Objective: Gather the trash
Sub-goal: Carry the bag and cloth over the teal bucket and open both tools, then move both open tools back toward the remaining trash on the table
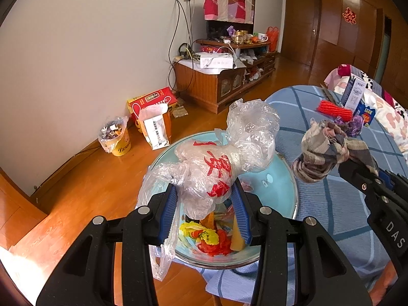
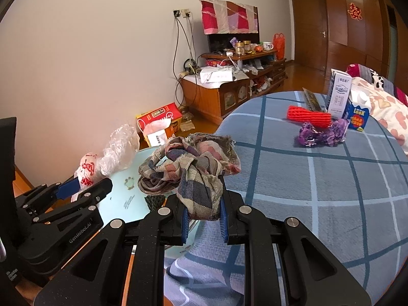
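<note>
My left gripper is shut on a crumpled clear plastic bag with red characters and holds it above a light blue basin. Coloured wrappers lie in the basin's bottom. My right gripper is shut on a bunched plaid rag, held at the basin's right edge over the bed; it also shows in the left wrist view. The plastic bag shows at the left of the right wrist view.
On the blue checked bedspread lie a red foam net, a purple wrapper and cartons. On the wooden floor stand a lined yellow bucket of trash, a paper bag and a TV cabinet.
</note>
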The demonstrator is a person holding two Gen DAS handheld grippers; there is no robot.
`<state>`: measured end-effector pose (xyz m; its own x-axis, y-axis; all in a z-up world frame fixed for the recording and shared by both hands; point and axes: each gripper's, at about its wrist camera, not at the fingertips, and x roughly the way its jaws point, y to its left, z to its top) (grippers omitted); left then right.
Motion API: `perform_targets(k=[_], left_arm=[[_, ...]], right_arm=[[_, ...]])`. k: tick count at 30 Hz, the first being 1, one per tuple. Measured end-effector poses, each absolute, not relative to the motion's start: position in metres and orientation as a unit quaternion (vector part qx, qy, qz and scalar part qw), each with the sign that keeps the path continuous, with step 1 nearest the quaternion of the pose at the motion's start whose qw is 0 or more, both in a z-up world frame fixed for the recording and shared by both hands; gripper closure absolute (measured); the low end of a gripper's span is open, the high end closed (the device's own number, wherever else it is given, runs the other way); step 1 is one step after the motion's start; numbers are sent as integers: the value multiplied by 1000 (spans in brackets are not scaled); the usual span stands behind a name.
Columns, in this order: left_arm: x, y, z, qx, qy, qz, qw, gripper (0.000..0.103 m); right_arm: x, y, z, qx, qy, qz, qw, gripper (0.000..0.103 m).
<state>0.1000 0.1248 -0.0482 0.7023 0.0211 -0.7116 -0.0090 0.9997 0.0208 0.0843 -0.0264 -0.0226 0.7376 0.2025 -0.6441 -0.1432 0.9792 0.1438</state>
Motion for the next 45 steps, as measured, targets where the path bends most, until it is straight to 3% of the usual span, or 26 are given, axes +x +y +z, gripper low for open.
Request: perform_targets(k=[22,26,29,34,39,45], left_arm=[[135,136,-81,11,428,38,903,61],[137,139,-85,9,436,45,899,59],[136,141,-85,2,439,49,897,50],[131,145,-78,4,429,69,901,32],[125,146,-68,-8,415,88,906,13],[118,127,-65,15,413,67,908,8]], right_arm=[[124,1,-54,11,392,116,913,82],[129,4,-61,14,409,129,903,74],[131,1,-62,25,417,134,899,60],[127,-6,-51,32,403,123,906,57],[118,-24,-36,50,379,97,919,41],[116,-49,-36,64,381,60,921,40]])
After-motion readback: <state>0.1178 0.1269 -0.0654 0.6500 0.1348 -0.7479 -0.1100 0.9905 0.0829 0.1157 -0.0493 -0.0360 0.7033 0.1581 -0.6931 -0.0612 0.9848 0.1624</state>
